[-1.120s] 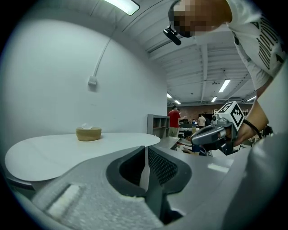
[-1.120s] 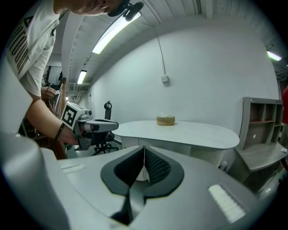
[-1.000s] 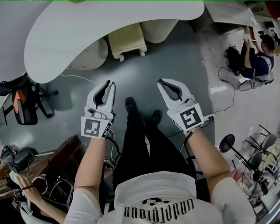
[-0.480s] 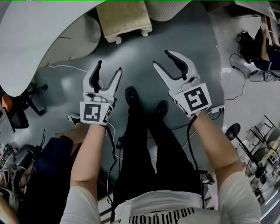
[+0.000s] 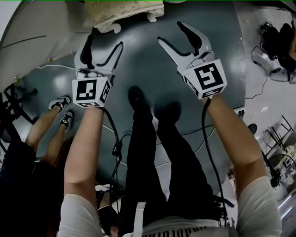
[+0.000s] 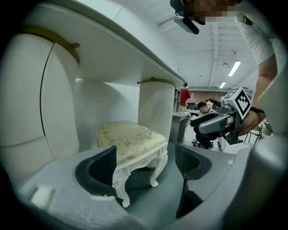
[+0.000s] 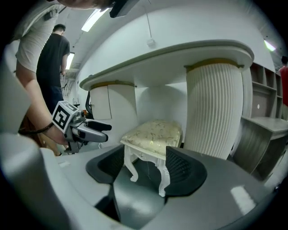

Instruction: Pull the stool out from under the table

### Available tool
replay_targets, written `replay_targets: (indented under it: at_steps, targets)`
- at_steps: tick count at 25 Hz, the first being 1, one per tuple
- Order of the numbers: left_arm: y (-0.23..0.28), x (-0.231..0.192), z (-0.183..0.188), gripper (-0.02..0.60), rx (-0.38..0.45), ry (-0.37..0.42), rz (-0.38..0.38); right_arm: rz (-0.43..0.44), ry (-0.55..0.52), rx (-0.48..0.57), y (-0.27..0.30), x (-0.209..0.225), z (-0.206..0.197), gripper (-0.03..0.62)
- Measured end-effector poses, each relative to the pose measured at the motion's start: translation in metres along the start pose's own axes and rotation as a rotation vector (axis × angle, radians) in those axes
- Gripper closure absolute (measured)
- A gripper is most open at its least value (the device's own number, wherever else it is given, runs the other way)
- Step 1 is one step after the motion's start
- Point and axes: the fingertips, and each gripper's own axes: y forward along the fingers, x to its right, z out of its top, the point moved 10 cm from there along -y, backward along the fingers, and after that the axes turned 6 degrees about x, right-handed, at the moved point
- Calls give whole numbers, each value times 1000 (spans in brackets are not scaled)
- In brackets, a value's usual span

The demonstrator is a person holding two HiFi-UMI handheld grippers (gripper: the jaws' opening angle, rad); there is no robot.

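Observation:
The stool point(image 5: 125, 11) has a cream cushion and white carved legs, and stands under the white table point(image 5: 41, 32) at the top edge of the head view. Both of my grippers are held low in front of it, a short way off. The left gripper point(image 5: 104, 44) and the right gripper point(image 5: 172, 33) have just been opening, and nothing is between their jaws. In the left gripper view the stool point(image 6: 132, 141) shows ahead between the wide jaws point(image 6: 146, 164). The right gripper view shows the stool point(image 7: 153, 132) the same way beyond its jaws point(image 7: 146, 166).
A fluted white table pedestal point(image 7: 213, 108) stands just right of the stool, and a rounded one point(image 6: 27, 90) on its left. My own legs and shoes point(image 5: 138, 102) are on the grey floor. A seated person's feet point(image 5: 62, 109) are at left. Cables trail at right point(image 5: 259, 78).
Both grippers have come down towards the floor and forward towards the stool. Their jaws have gone from shut to wide open. The stool now sits at the top edge of the head view.

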Motion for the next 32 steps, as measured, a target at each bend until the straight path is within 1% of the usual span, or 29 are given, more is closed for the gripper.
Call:
replay_targets:
  at_steps: [4,8,10,12,14,17,20,23,26,27,28,29,30,32]
  targets:
    - [19,-17,-46,144,-46,-3,24,1,-18,-35,27,10,-37,298]
    - [29,-38,-90,140,-102,-12,85,-6,-12,-60,56,24,-67,290]
    - [34,-49,-104,141,-111,-16,114,-21,2,-72,67,34,-80,289]
    - [40,-58,-115,141,-116,-13,132,-30,-18,-87,77,43,-92,286]
    - [46,-63,-125,141,-126,2,133,-33,-44,-109,88,48,-106,286]
    - [59,-65,-132,141,-126,8,126,-55,-51,-120,105,57,-120,286]
    - [74,-66,-135,141,-138,-21,137,-63,-68,-147,121,60,-130,283]
    - [87,-67,-135,144,-142,-20,139,-67,-72,-178,136,63,-135,273]
    - [99,-66,-142,151,-185,-22,140,-73,-80,-195,144,68,-139,274]
    - [101,-67,-144,170,-204,-27,142,-77,-85,-203,145,69,-141,286]
    - [102,-68,-145,209,-213,-37,147,-80,-91,-213,146,70,-141,310]
    - [103,-70,-145,228,-212,-47,155,-80,-96,-222,147,70,-141,323]
    - [102,-71,-144,264,-207,-49,163,-79,-99,-227,147,71,-141,335]
    - [102,-72,-143,276,-202,-34,170,-78,-98,-228,147,71,-140,338]
